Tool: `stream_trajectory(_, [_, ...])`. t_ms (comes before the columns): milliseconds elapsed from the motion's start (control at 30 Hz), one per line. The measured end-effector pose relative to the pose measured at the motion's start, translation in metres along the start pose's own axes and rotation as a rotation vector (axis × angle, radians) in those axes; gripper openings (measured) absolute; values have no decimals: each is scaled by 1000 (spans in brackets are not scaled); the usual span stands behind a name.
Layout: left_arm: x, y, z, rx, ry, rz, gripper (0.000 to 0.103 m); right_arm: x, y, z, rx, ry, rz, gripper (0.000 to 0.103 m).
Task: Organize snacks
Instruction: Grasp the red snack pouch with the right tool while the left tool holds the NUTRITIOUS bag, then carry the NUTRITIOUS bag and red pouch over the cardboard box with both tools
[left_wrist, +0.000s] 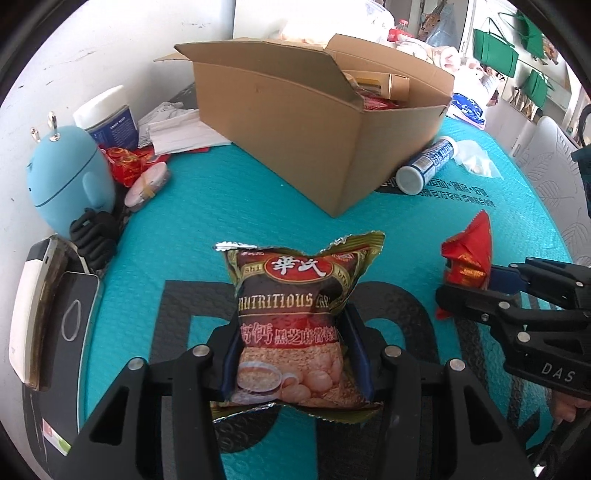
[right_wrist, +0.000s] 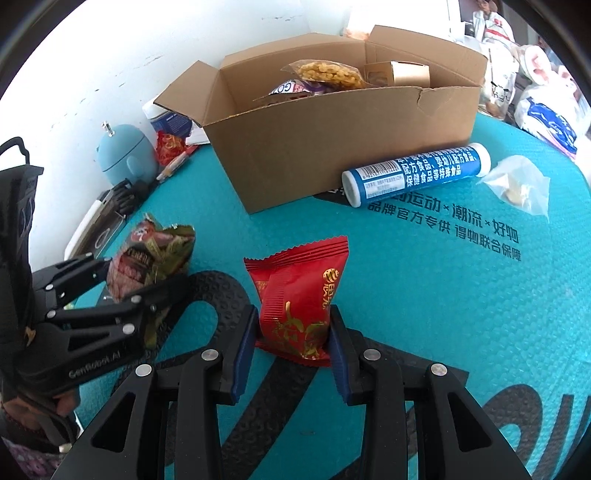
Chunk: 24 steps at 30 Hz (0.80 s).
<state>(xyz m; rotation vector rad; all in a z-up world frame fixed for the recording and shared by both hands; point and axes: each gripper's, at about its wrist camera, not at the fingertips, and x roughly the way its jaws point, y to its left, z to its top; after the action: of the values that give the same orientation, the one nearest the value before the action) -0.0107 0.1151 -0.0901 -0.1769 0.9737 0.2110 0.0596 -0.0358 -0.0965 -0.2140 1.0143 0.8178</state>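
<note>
A brown and gold cereal packet (left_wrist: 291, 295) stands between the blue pads of my left gripper (left_wrist: 291, 332), which is shut on its lower half and holds it above the teal mat (left_wrist: 177, 206). My right gripper (right_wrist: 293, 325) is shut on a red snack packet (right_wrist: 303, 288), pinched at its bottom end. Each gripper shows in the other's view: the right gripper (left_wrist: 461, 288) with the red packet (left_wrist: 469, 254), the left gripper (right_wrist: 140, 273) with the cereal packet (right_wrist: 147, 254). Beyond both stands an open cardboard box (right_wrist: 332, 140) holding several snacks.
A blue tube (right_wrist: 413, 173) lies against the box's front, with a clear plastic bag (right_wrist: 517, 184) to its right. At the left edge stand a light blue humidifier (left_wrist: 70, 177), a white tub (left_wrist: 107, 118), red wrappers and a phone. A white wall rises behind.
</note>
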Motion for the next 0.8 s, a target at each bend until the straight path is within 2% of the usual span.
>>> stream_trajectory(233, [-1, -5, 0, -28, 25, -86, 48, -5, -4, -1, 14, 3, 25, 36])
stream_trajectory(333, [-1, -8, 0, -33, 38, -121, 48, -7, -7, -3, 36, 10, 64, 36])
stream_trajectory(533, [-4, -19, -2, -17, 45, -137, 48, -16, -2, -12, 6, 26, 48, 35])
stream_trajectory(800, [-16, -28, -2, -14, 28, -155, 43, -29, -2, -16, 5, 8, 37, 35])
